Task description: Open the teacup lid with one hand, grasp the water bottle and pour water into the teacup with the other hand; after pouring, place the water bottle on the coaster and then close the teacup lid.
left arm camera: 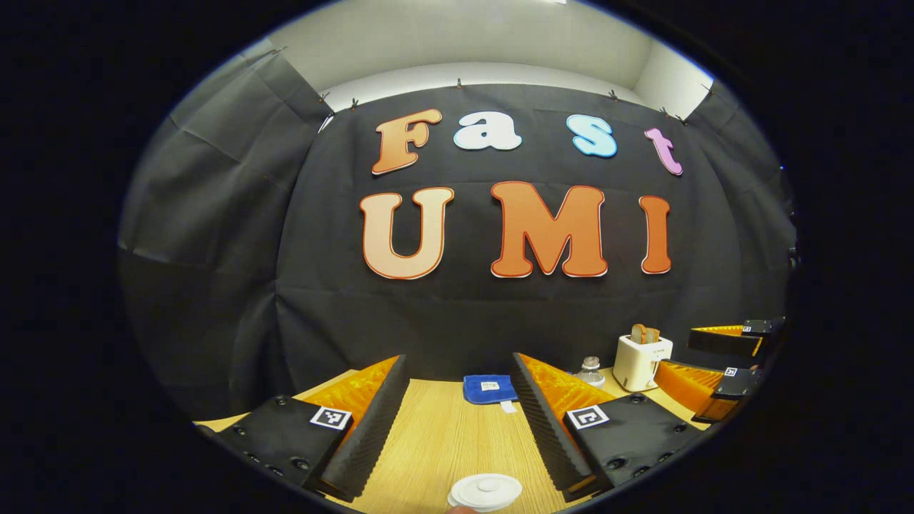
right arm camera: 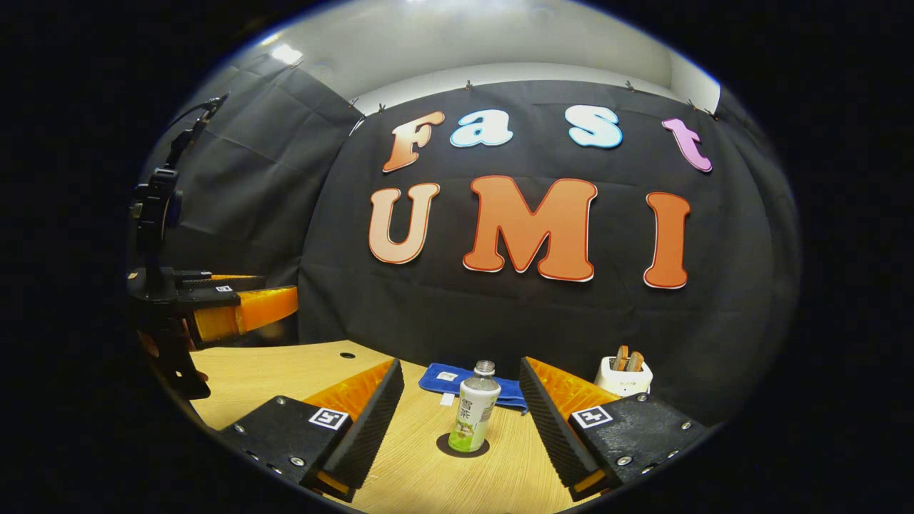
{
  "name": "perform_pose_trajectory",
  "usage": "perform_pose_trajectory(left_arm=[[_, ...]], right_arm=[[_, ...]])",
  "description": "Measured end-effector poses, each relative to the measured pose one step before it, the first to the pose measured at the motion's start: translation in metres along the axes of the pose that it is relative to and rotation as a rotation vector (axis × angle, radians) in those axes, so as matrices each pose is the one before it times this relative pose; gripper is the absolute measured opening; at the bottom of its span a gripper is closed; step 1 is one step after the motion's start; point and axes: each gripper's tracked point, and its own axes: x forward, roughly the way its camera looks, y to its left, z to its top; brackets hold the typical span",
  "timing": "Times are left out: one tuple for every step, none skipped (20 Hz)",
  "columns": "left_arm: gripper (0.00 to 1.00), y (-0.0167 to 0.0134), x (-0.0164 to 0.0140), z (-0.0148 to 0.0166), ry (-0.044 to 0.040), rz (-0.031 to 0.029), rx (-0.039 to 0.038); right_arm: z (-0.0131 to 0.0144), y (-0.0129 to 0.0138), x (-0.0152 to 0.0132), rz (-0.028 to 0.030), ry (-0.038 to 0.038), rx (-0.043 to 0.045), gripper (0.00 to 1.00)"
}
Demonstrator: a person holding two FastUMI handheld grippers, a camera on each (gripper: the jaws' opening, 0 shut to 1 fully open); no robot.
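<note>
There is one water bottle (right arm camera: pixel 473 415), one dark round coaster (right arm camera: pixel 463 447) under it, one teacup lid (left arm camera: pixel 486 492), one blue cloth (left arm camera: pixel 489 389), one toaster (left arm camera: pixel 640 361) with two slices of bread sticking out of it, and two grippers over one wooden table (left arm camera: pixel 443 435). In the left gripper view the left gripper (left arm camera: pixel 460 421) has its fingers spread wide with nothing between them; the white lid lies low at the edge of the picture, near the camera and between the two fingers, touching neither, and the cup beneath it is cut off so that little more than the lid can be made out. Farther back the blue cloth lies flat near the wall, and just past the right-hand finger the top of the bottle (left arm camera: pixel 590 371) shows, its lower part hidden by that finger. At the right edge the other gripper's two fingers (left arm camera: pixel 725 341) reach in, partly cut off. In the right gripper view the right gripper (right arm camera: pixel 460 428) is likewise spread apart and holds nothing; the bottle stands upright on the coaster, ahead of and between the fingers, apart from both, and it has no cap. The cloth (right arm camera: pixel 457 378) lies behind the bottle, partly hidden by it, and the toaster (right arm camera: pixel 623 374) stands to the right, its lower part hidden by a finger. At the left edge the left gripper (right arm camera: pixel 243 307) hovers above the table; whether a hand holds it is hard to make out
</note>
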Motion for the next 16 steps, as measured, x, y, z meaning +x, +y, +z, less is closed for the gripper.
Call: perform_pose_trajectory(left_arm=[[0.94,0.00079,-0.00100,-0.00090,0.00009,0.00163,-0.00481],[0.94,0.00049,0.00092,-0.00212,0.00025,0.00055,-0.00484],[0.94,-0.00030,0.00056,-0.00186,0.00422,0.00033,0.00163],[0.94,0.00240,0.00149,-0.00137,0.00234,0.00360,0.00565],[0.94,0.00075,0.00003,0.00029,0.00092,0.00146,0.00605],[0.94,-0.00028,-0.00066,-0.00047,0.00036,0.00379,0.00405],[0.94,-0.00093,0.00027,0.00084,-0.00397,-0.00184,0.00258],[0.94,-0.00293,0.00092,-0.00058,0.00080,-0.00209,0.00275],[0.94,-0.00133,-0.00018,-0.00163,0.00123,-0.00273,0.00361],[0.94,-0.00135,0.00133,-0.00111,0.00328,-0.00202,0.00527],[0.94,-0.00132,-0.00105,0.00009,0.00227,0.00240,0.00472],[0.94,-0.00191,0.00052,0.00006,-0.00396,-0.00070,0.00428],[0.94,-0.00182,0.00137,0.00190,-0.00794,-0.00182,0.00292],[0.94,-0.00102,-0.00041,0.00405,-0.01275,-0.00209,0.00163],[0.94,-0.00093,0.00039,0.00251,-0.01101,-0.00301,-0.00023],[0.94,-0.00052,0.00043,0.00097,-0.00578,-0.00375,0.00002]], right_arm=[[0.00112,-0.00057,-0.00161,-0.00417,-0.00900,-0.00468,0.98],[0.00127,-0.00096,-0.00111,-0.00629,-0.00632,-0.00193,0.98],[0.00050,0.00148,0.00073,0.00012,-0.00464,0.00027,0.98],[-0.00206,0.00034,0.00065,0.00102,0.00387,0.00036,0.98],[-0.00060,0.00013,-0.00132,0.00083,0.00114,-0.00106,0.98],[-0.00051,-0.00136,0.00065,-0.00487,0.00078,-0.00129,0.97],[-0.00148,-0.00158,-0.00036,-0.00424,0.00028,-0.00226,0.97],[0.00059,-0.00005,0.00013,-0.00229,-0.00222,-0.00339,0.98],[-0.00063,0.00013,0.00031,-0.00152,-0.00097,-0.00355,0.97],[0.00012,0.00093,0.00118,0.00447,-0.00500,-0.00117,0.98],[0.00088,0.00148,0.00112,0.00199,-0.00242,0.00175,0.98],[-0.00013,0.00145,0.00115,0.00363,0.00090,0.00416,0.98],[0.00039,0.00110,0.00001,0.00300,0.00042,0.00417,0.97],[0.00045,0.00015,0.00056,0.00034,-0.00103,0.00282,0.98],[0.00090,-0.00110,0.00122,-0.00281,-0.00237,0.00044,0.97],[-0.00116,-0.00209,0.00179,-0.00734,0.00420,-0.00339,0.98]])
